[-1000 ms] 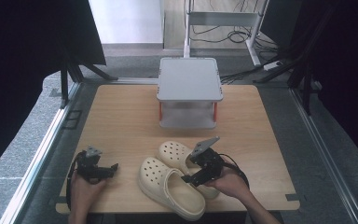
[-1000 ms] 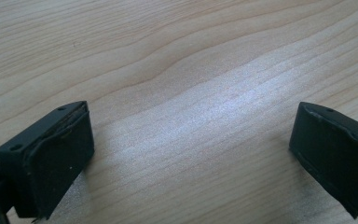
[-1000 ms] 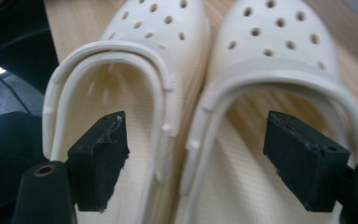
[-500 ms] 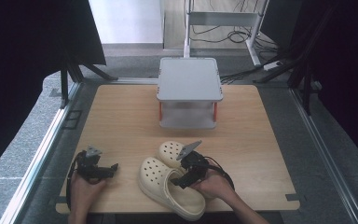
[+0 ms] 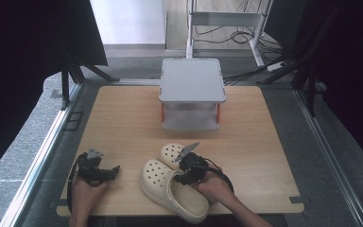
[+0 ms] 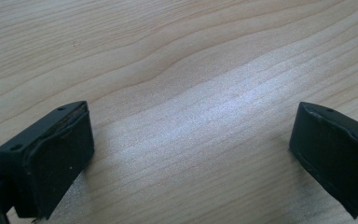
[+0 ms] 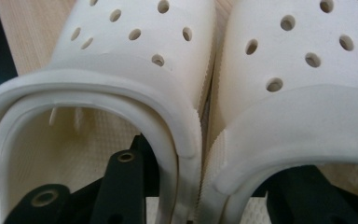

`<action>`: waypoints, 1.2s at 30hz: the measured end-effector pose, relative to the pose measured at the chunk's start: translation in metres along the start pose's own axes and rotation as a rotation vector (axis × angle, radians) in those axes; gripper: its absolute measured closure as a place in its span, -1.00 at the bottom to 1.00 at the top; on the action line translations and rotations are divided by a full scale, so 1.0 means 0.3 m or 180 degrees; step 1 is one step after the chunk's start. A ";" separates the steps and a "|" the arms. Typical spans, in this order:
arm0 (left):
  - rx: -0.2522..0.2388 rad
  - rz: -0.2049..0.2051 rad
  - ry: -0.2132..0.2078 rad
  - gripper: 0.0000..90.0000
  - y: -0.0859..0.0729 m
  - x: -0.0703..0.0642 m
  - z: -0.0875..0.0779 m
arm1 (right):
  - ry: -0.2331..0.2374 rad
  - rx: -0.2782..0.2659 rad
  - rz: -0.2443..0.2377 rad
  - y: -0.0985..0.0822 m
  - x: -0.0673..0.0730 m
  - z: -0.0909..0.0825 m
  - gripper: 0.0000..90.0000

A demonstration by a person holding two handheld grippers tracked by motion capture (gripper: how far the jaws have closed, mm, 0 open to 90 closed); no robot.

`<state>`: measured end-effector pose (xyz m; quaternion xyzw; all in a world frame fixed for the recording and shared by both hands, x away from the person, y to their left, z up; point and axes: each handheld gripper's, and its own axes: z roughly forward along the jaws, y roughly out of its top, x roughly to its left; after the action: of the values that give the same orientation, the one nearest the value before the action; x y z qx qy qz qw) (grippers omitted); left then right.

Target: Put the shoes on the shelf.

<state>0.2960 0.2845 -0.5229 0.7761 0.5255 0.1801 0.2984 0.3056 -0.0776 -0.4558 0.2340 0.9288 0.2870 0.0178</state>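
Two cream perforated clogs lie side by side near the wooden table's front edge: the near clog and the far clog. My right gripper has one black jaw inside each shoe opening. Its jaws have just been closing, and the two touching inner walls are pinched between them. My left gripper rests at the front left, open, with bare wood between its pads.
A grey two-level stand with orange posts sits at the back centre of the table. Metal rails run along both sides. Cables lie on the floor beyond the far edge.
The right hand slid left and down onto the clogs, and its jaws now sit inside the two shoe openings. The left hand stayed put.
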 end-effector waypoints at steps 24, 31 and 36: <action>0.0000 0.0005 0.0001 -1.00 0.000 0.000 0.000 | 0.0002 0.0004 0.0035 0.053 -0.037 -0.182 0.44; 0.0001 0.0002 -0.0001 -1.00 0.000 0.000 0.000 | -0.0052 -0.0004 0.0087 0.075 -0.074 -0.246 0.44; -0.0001 0.0003 0.0000 -1.00 0.000 0.000 0.000 | -0.0077 0.0004 0.0093 0.096 -0.087 -0.288 0.44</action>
<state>0.2960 0.2845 -0.5230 0.7763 0.5251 0.1804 0.2984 0.3265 -0.1136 -0.3707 0.2511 0.9251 0.2838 0.0246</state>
